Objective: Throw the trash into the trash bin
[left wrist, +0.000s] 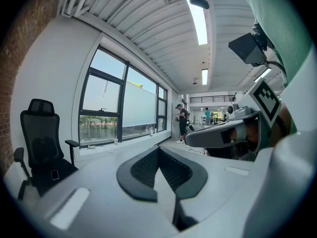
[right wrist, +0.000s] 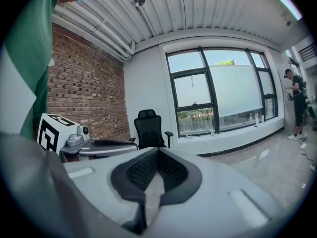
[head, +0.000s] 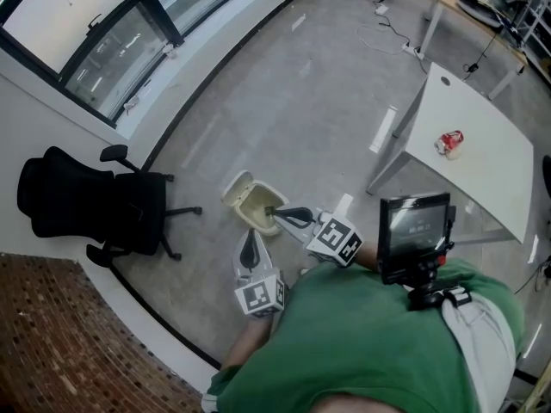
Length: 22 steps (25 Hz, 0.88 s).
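A beige trash bin (head: 234,188) stands open on the grey floor in front of me. The tip of my right gripper (head: 273,211) hangs over the bin's near rim, jaws shut and empty. My left gripper (head: 250,242) is just nearer and to the left of the bin, also shut with nothing in it. In the left gripper view the shut jaws (left wrist: 159,150) point across the room, with the right gripper (left wrist: 223,135) beside them. In the right gripper view the jaws (right wrist: 157,152) are closed too. A crushed red can (head: 448,143) lies on the white table (head: 491,166) at the right.
A black office chair (head: 86,200) stands at the left by the wall and window sill. The white table's legs (head: 392,157) reach the floor right of the bin. Cables lie on the floor at the far end. People stand far off by the windows (left wrist: 182,119).
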Each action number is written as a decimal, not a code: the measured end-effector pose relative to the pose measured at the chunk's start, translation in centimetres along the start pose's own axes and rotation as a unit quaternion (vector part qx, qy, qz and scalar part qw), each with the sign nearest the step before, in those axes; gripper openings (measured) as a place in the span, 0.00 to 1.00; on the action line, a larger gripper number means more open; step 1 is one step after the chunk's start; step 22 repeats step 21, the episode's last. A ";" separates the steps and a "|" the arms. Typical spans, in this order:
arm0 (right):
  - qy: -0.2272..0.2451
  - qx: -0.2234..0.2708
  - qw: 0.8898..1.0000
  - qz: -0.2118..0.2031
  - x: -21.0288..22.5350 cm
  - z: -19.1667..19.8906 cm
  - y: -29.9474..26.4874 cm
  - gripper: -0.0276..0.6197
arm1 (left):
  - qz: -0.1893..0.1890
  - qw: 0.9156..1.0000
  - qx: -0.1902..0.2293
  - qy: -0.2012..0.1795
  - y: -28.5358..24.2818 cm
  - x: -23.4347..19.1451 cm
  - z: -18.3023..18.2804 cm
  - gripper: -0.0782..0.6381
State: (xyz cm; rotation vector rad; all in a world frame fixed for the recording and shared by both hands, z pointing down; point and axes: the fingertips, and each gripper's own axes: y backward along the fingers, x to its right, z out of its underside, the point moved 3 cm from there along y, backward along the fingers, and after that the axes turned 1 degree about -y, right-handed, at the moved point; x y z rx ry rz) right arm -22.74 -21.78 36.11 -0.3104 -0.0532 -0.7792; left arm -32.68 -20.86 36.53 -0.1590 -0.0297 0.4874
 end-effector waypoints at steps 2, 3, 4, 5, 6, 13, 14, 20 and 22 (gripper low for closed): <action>0.001 0.000 1.000 0.000 0.0 0.0 0.0 0.05 | 0.000 1.000 -0.002 0.001 0.0 0.0 0.0 0.12; 0.002 0.000 1.000 0.000 0.0 0.0 0.0 0.05 | 0.000 1.000 -0.002 0.001 -0.1 0.0 0.0 0.12; 0.003 0.000 1.000 0.000 0.0 0.0 -0.1 0.05 | 0.001 1.000 -0.002 0.001 -0.1 0.0 0.1 0.12; 0.003 0.001 1.000 0.001 0.1 -0.1 -0.1 0.05 | 0.002 1.000 -0.002 0.001 -0.2 0.0 0.1 0.12; 0.004 0.002 1.000 0.001 0.1 -0.1 -0.2 0.05 | 0.003 1.000 -0.002 0.001 -0.2 0.0 0.1 0.12; 0.007 0.002 1.000 0.007 0.5 -0.3 -0.4 0.05 | 0.010 1.000 0.002 0.005 -0.7 -0.1 0.5 0.12; 0.007 0.003 1.000 0.008 0.6 -0.3 -0.3 0.05 | 0.010 1.000 0.001 0.006 -0.8 0.0 0.5 0.12; 0.008 0.004 1.000 0.010 1.0 -0.2 -0.6 0.05 | 0.011 1.000 0.005 0.011 -1.4 -0.1 0.9 0.12; 0.009 0.004 1.000 0.010 1.1 -0.2 -0.6 0.05 | 0.011 1.000 0.005 0.011 -1.5 -0.1 0.9 0.12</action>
